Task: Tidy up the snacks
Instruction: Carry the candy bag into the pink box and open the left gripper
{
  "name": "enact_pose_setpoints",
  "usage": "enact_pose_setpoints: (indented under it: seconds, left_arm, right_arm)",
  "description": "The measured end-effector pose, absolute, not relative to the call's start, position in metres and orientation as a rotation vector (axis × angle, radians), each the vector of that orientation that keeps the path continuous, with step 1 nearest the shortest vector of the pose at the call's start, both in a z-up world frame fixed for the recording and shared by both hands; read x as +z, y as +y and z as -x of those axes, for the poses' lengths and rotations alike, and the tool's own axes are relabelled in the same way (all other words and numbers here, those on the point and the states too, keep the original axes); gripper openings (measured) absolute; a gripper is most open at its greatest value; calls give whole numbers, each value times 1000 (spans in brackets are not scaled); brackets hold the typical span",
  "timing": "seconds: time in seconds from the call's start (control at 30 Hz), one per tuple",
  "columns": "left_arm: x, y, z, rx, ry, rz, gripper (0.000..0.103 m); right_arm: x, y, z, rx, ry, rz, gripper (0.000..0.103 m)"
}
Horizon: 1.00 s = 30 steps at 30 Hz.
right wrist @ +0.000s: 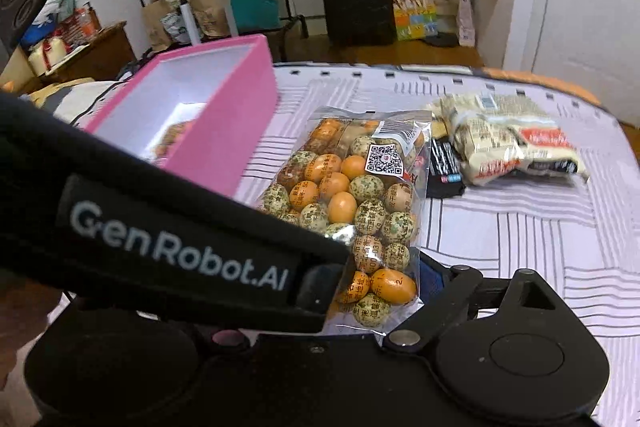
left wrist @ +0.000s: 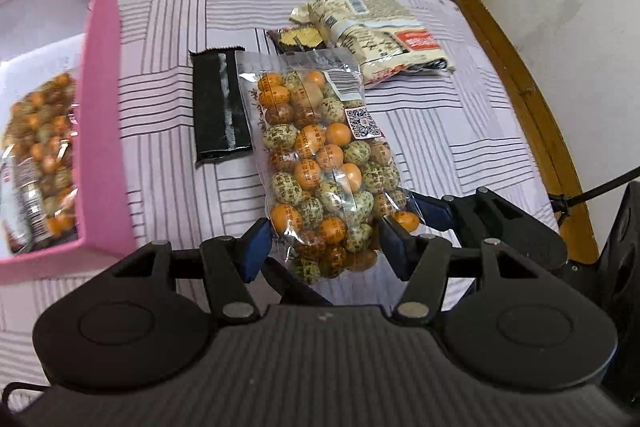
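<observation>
Striped lilac cloth (left wrist: 168,115) is spread over the bed-like surface, with wooden floor and a white door seen beyond it at twelve o'clock. At nine o'clock in the left wrist view, a pink box (left wrist: 105,115) is stood on the cloth, and a second bag of speckled candies (left wrist: 38,155) is seen lying inside it. At the centre, the clear bag of orange and green wrapped candies (left wrist: 320,163) is laid with its long axis running from six towards twelve o'clock, the barcode end pointed away from the camera. Its near end is flanked by the blue pads of the left gripper (left wrist: 322,253), which are spread to the bag's width; whether the film is pressed cannot be told. A black packet (left wrist: 218,107) is lain just beside the bag at ten o'clock, parallel to it. At one o'clock, a cream noodle pack (left wrist: 380,35) and a small dark snack packet (left wrist: 298,41) are found. In the right wrist view, the right gripper (right wrist: 376,291) is reached to the same bag (right wrist: 352,203), but one finger is hidden by the left device, so its opening cannot be told.
</observation>
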State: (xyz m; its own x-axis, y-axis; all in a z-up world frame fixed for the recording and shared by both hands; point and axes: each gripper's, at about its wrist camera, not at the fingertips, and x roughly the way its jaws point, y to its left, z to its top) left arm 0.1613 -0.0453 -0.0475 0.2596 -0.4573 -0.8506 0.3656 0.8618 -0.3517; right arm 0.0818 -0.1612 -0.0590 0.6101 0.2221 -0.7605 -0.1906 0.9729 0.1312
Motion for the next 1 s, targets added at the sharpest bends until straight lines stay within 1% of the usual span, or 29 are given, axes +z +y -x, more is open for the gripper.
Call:
enact_pose_setpoints:
  seconds: [0.23, 0.47, 0.6, 0.7, 0.83, 0.9, 1.0]
  left_arm:
    - [-6, -17, -132, -560, 1109, 133, 58]
    - [28, 24, -119, -506, 1016, 200, 58]
    - [39, 54, -123, -446, 944, 253, 62]
    - [40, 79, -133, -387, 894, 282, 64]
    - [29, 121, -155, -303, 856, 341, 63]
    - [19, 140, -168, -288, 860, 376, 63]
    - [1, 164, -188, -286, 877, 436, 63]
  right_arm:
    - [-22, -143, -69, 263, 851, 12, 94]
    - [16, -108, -93, 347, 817, 94, 94]
    - [22, -79, -108, 388, 764, 135, 94]
    - [19, -53, -126, 437, 734, 156, 95]
    - [8, -25, -149, 521, 707, 169, 95]
    - [1, -11, -156, 551, 670, 229, 96]
    - [-12, -2, -178, 604, 691, 222, 96]
